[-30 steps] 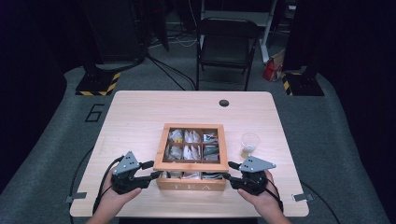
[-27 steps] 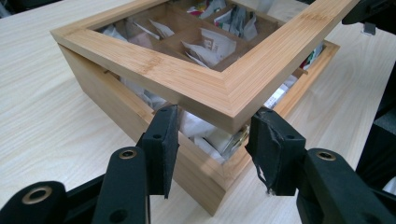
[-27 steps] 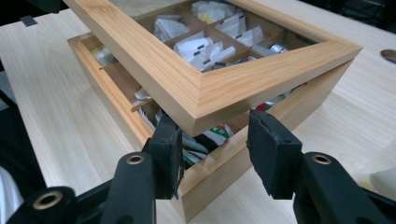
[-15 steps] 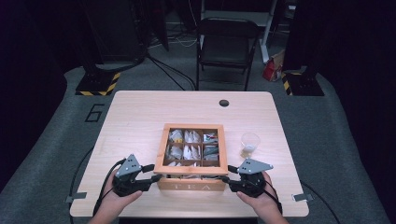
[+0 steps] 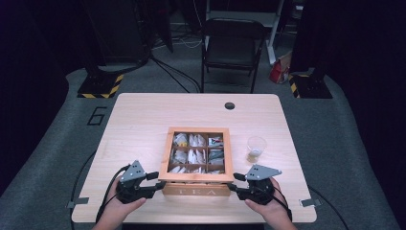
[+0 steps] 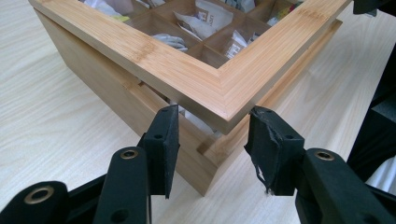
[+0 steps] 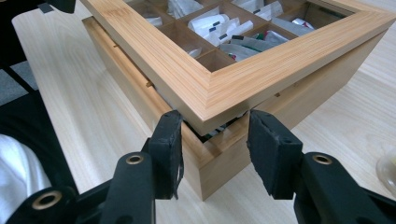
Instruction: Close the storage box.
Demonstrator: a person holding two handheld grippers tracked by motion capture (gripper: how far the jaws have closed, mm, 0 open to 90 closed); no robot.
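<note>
On the table (image 5: pixel 143 115), high view: the tea box (image 5: pixel 196 165) sits centre, left claw (image 5: pixel 152 181) at its seven o'clock corner, right claw (image 5: pixel 234 182) at five; a cup (image 5: pixel 256 147) stands at three. Left claw view: jaws half-spread, straddling the lid (image 6: pixel 187 70) corner, apparently gripping nothing. Right claw view: likewise. Lid barely raised; opening remains.

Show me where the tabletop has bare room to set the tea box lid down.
Bare table: the wide strip left of the tea box and the far band by the cable hole. Tighter on the right, where a plastic cup stands. Crowded along the near edge, with the left gripper and right gripper at the box's front corners.
</note>
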